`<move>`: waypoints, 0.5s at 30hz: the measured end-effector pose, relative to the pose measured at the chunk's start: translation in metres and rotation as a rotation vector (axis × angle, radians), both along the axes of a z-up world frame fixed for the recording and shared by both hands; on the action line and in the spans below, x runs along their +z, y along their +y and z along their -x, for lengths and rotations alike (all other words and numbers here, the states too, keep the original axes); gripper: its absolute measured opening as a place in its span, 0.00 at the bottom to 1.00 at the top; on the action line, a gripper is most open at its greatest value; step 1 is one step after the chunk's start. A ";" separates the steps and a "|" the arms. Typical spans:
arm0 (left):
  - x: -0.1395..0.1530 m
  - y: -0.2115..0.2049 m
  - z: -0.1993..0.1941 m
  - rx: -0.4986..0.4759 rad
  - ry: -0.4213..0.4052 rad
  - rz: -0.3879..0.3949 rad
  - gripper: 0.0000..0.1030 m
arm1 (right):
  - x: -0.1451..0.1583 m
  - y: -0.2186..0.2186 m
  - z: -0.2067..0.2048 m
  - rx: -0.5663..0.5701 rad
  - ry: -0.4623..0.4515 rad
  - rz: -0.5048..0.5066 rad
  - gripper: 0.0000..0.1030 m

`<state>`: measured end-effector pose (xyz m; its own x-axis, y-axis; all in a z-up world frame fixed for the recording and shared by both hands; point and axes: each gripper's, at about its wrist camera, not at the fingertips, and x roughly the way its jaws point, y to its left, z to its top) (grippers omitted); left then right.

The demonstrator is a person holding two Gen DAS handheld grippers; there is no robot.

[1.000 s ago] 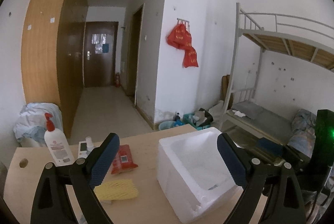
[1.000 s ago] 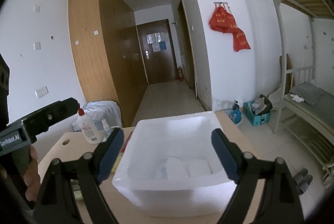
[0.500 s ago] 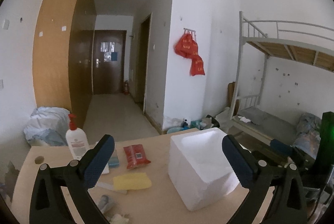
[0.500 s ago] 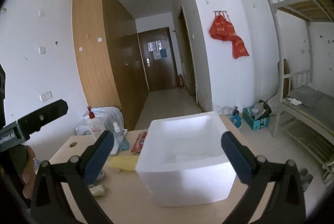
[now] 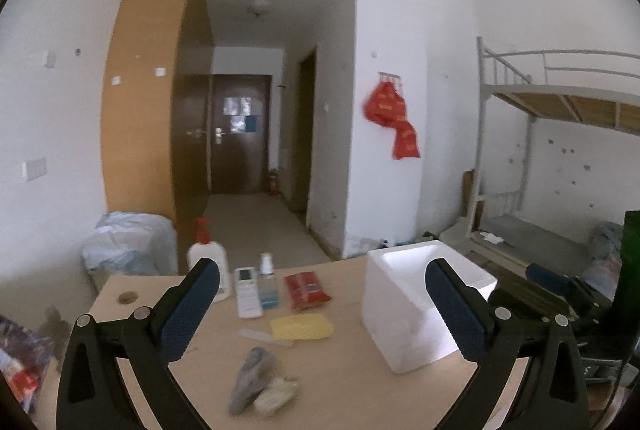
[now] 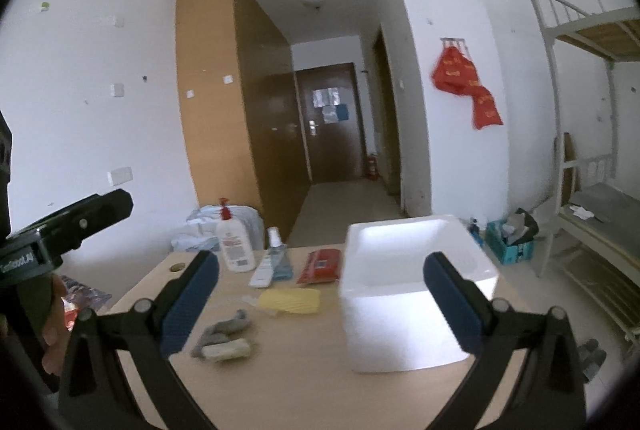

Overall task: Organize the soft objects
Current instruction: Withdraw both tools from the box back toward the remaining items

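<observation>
On the wooden table (image 5: 344, 390) lie a grey crumpled cloth (image 5: 250, 376) beside a cream soft piece (image 5: 278, 392), and a yellow sponge cloth (image 5: 302, 326). A white foam box (image 5: 416, 314) stands at the right, open at the top. My left gripper (image 5: 320, 266) hangs open and bare above the table's near edge. My right gripper (image 6: 320, 258) is likewise open with nothing in it, facing the foam box (image 6: 412, 294). The right wrist view also has the grey cloth (image 6: 224, 328), the cream piece (image 6: 226, 350) and the yellow cloth (image 6: 290, 300).
At the table's far side stand a lotion bottle (image 5: 208, 262), a white remote (image 5: 246, 288), a small blue bottle (image 5: 267, 284) and a red packet (image 5: 306, 286). A hand holds the left tool, whose finger (image 6: 104, 205) shows at the left edge. A bunk bed (image 5: 552, 101) stands to the right.
Both grippers have drawn back from the foam box, which now looks smaller and farther. The grey cloth and cream piece have come into view, and both pairs of jaws stand a little wider.
</observation>
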<state>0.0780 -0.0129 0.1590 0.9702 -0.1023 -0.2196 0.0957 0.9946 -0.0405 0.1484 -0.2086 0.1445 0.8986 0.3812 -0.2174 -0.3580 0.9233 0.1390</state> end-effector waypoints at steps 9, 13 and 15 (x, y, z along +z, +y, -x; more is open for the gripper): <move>-0.001 0.024 0.052 0.097 -0.032 -0.006 1.00 | -0.001 0.035 0.029 0.111 -0.025 0.020 1.00; -0.006 0.032 0.069 0.124 -0.039 -0.009 1.00 | -0.002 0.044 0.042 0.132 -0.034 0.024 1.00; -0.011 0.038 0.079 0.132 -0.038 0.003 1.00 | -0.003 0.049 0.047 0.137 -0.034 0.028 1.00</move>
